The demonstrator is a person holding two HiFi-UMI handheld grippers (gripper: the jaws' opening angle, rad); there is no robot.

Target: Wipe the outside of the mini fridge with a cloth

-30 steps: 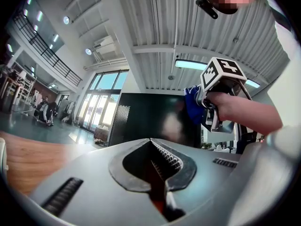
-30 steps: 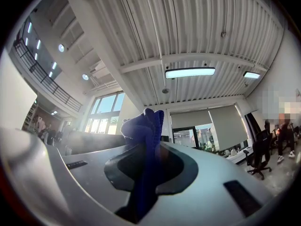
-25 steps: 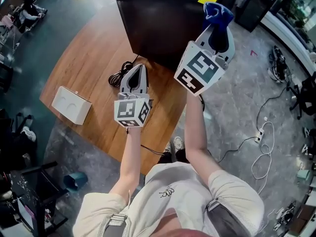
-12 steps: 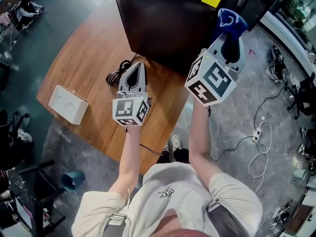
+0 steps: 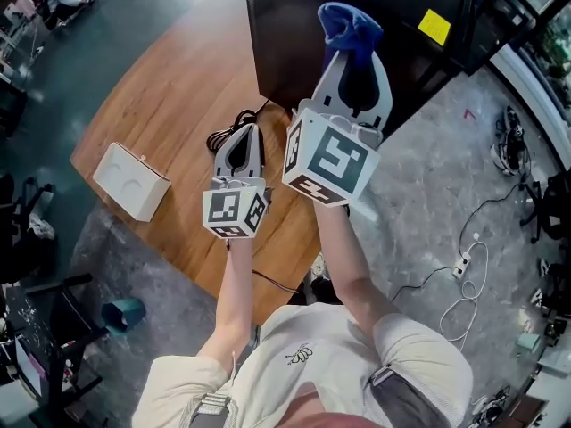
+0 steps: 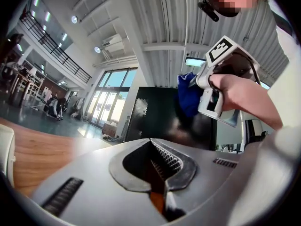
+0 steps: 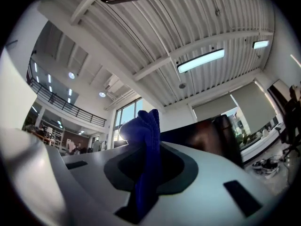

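The black mini fridge (image 5: 294, 34) stands on the wooden table (image 5: 169, 105) at the top of the head view. My right gripper (image 5: 351, 47) is raised in front of it, shut on a blue cloth (image 5: 350, 27) that bunches above the jaws. Whether the cloth touches the fridge I cannot tell. In the right gripper view the cloth (image 7: 146, 145) stands pinched between the jaws, the fridge (image 7: 207, 131) dark behind it. My left gripper (image 5: 247, 127) hovers lower over the table, shut and empty. Its view shows the fridge (image 6: 153, 114), the cloth (image 6: 189, 95) and the right gripper (image 6: 221, 86).
A white box (image 5: 131, 181) lies on the table's left side. A black cable (image 5: 227, 135) is coiled near the fridge's corner. A yellow note (image 5: 434, 27) is stuck on the fridge. White cables (image 5: 471, 266) trail on the grey floor; a blue bin (image 5: 120, 312) stands below the table.
My right gripper has swung left across the fridge with the blue cloth, from near the yellow note toward the fridge's left part. The left gripper has stayed about where it was.
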